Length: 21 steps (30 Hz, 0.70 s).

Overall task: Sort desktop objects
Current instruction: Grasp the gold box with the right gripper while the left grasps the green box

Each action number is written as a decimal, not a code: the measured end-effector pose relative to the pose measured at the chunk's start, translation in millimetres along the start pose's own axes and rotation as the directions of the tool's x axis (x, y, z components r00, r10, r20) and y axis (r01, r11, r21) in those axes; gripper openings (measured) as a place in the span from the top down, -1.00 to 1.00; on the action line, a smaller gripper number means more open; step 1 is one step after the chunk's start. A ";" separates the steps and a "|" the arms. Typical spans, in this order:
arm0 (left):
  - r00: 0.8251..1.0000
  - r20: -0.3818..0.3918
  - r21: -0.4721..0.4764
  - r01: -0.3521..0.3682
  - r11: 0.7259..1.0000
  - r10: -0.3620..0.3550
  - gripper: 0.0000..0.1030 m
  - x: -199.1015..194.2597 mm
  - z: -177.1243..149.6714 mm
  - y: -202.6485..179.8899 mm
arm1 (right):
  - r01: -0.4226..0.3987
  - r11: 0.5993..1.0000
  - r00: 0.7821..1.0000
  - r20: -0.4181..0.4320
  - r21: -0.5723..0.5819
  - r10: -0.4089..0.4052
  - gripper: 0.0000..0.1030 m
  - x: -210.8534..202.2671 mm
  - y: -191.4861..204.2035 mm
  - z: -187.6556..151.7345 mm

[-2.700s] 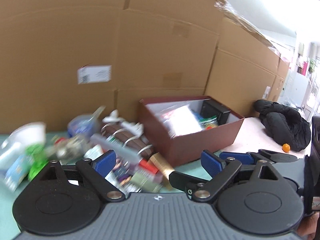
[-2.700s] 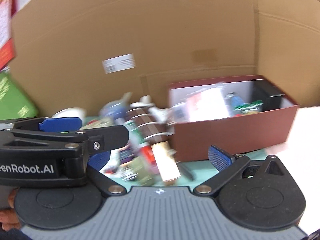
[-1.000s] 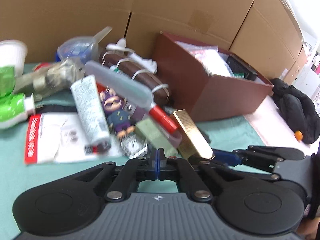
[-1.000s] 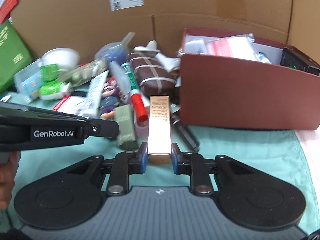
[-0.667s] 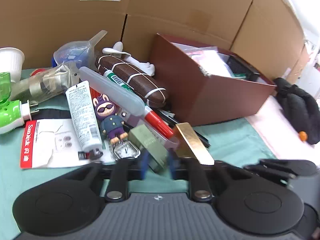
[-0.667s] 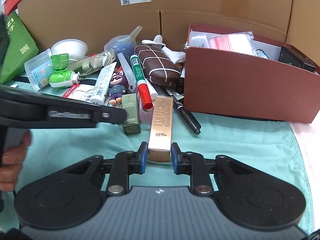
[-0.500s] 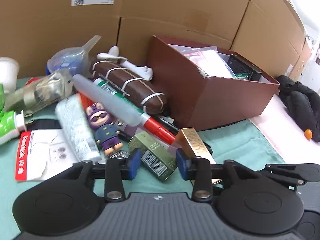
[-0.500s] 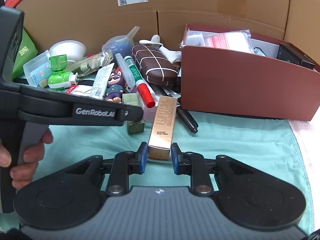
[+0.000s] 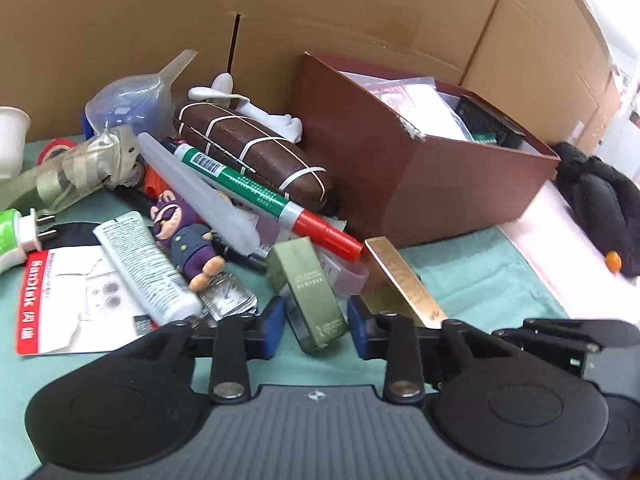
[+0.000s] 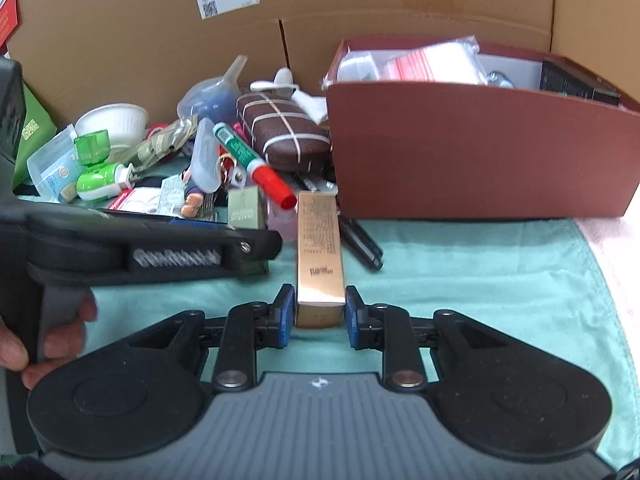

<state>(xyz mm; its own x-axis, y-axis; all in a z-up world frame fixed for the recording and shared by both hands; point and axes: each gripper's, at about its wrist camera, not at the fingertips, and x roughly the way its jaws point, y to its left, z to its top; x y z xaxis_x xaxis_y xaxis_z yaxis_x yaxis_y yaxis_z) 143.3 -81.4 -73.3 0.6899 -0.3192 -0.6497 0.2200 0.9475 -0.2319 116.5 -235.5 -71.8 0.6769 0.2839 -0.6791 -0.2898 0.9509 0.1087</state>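
Since a second ago, moved in around the olive-green carton (image 9: pixel 310 292) with the left claw (image 9: pixel 316 330), then sprung apart from fully together; now closing again, pads flanking the carton's near end, narrow gaps still on both sides, not pressing. Lying flat on the teal cloth (image 9: pixel 480 280) over the table, near end toward the camera. Just right of it, a long gold carton (image 10: pixel 320 248), near end clamped between the blue pads of the right claw (image 10: pixel 320 316), likewise flat on the cloth. Behind both, touching the heap: green marker with red cap (image 9: pixel 264 196), translucent tube case (image 9: pixel 200 192), purple cartoon figure (image 9: pixel 184 236), white tube (image 9: pixel 144 264), foil packet (image 9: pixel 230 298), SanDisk card pack (image 9: pixel 60 300). Farther back, brown glasses case bound with white bands (image 9: pixel 252 148) and clear funnel (image 9: pixel 140 96). Right of the heap, open maroon box (image 9: pixel 400 184), already part filled. Cardboard wall (image 9: pixel 360 8) behind everything. Black jacket (image 9: pixel 600 200) at far right.
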 end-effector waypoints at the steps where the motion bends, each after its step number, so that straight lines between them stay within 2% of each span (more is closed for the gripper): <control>1: 1.000 -0.006 0.009 0.010 1.000 -0.009 0.45 -5.0 -2.2 2.7 | -0.005 1.000 1.000 -0.008 -0.007 0.005 0.52 -0.9 0.6 -1.5; 2: 0.999 -0.022 0.007 0.037 0.999 -0.037 0.53 -10.5 -4.5 7.4 | -0.010 1.000 1.000 -0.013 -0.018 0.010 0.52 -3.1 1.6 -2.8; 5: 0.992 -0.073 -0.009 0.098 0.995 -0.098 0.55 -25.5 -11.0 18.0 | -0.046 0.998 0.999 -0.019 -0.043 0.045 0.53 -14.9 3.9 -6.7; 8: 0.998 -0.040 0.012 0.047 0.999 -0.046 0.55 -31.2 -13.3 14.2 | -0.049 0.998 0.999 -0.014 -0.049 0.048 0.52 -19.6 4.9 -6.4; 10: 0.999 -0.019 0.028 0.030 0.999 -0.030 0.43 -27.9 -11.1 10.3 | -0.024 0.999 1.000 0.005 -0.038 0.024 0.50 -17.3 4.0 -2.6; 11: 0.999 -0.023 0.033 0.027 0.999 -0.027 0.28 -23.7 -9.6 8.0 | -0.026 0.999 1.000 0.002 -0.021 0.026 0.50 -14.7 2.9 0.2; 13: 0.999 -0.047 0.044 0.028 0.999 -0.026 0.19 -14.2 -7.7 5.4 | -0.038 0.999 0.999 0.002 0.005 0.038 0.50 -9.9 1.1 4.5; 17: 0.999 -0.040 0.077 0.020 0.997 -0.017 0.20 -9.3 -11.5 5.3 | 0.021 1.000 1.000 -0.005 -0.007 -0.021 0.50 1.7 2.6 10.9; 18: 0.999 -0.043 0.091 0.018 0.996 -0.014 0.23 -9.9 -11.7 4.6 | 0.019 1.000 1.000 -0.004 -0.003 -0.019 0.49 4.0 1.1 11.9; 19: 0.999 -0.046 0.101 0.009 0.995 -0.004 0.39 -10.4 -11.6 4.2 | 0.014 1.000 1.000 -0.007 0.009 -0.014 0.49 7.1 -0.9 13.1; 21: 0.999 -0.050 0.101 0.007 0.995 -0.002 0.45 -10.6 -11.3 5.9 | 0.009 1.000 1.000 -0.011 0.025 -0.009 0.49 14.6 -3.1 15.5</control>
<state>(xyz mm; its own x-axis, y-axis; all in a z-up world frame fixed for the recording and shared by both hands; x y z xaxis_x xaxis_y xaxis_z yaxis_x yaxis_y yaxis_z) 129.5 -72.6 -75.9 0.6538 -0.3219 -0.6848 0.2939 0.9420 -0.1622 137.8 -232.4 -70.8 0.6719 0.2742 -0.6880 -0.2665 0.9562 0.1208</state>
